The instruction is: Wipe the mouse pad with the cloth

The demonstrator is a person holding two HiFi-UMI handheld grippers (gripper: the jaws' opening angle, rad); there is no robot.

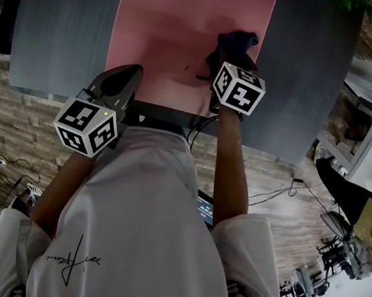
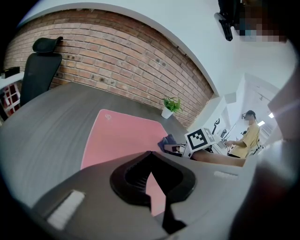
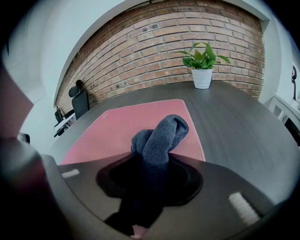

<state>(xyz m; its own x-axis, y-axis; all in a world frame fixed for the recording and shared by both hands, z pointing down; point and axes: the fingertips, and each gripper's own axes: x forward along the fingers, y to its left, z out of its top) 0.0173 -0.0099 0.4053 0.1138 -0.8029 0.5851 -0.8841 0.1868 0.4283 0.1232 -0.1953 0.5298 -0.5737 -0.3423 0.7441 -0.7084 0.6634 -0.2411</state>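
A pink mouse pad [image 1: 184, 25] lies on the dark grey table [image 1: 65, 27]. My right gripper [image 1: 225, 61] is over the pad's near right part, shut on a bunched blue-grey cloth [image 1: 236, 44]. In the right gripper view the cloth [image 3: 161, 135] sticks up out of the jaws above the pad [image 3: 117, 129]. My left gripper [image 1: 131, 73] hovers at the pad's near left corner, jaws shut with nothing between them. The left gripper view shows its tips [image 2: 150, 154] meeting over the pad [image 2: 119, 138], with the cloth [image 2: 167, 140] and the right gripper's marker cube [image 2: 200, 139] beyond.
A potted plant [image 3: 202, 69] stands at the table's far right end. A black office chair [image 2: 40, 63] is by the brick wall [image 2: 117, 61]. The table's near edge [image 1: 177, 116] is just under both grippers. A person in yellow [image 2: 247, 136] sits off to the right.
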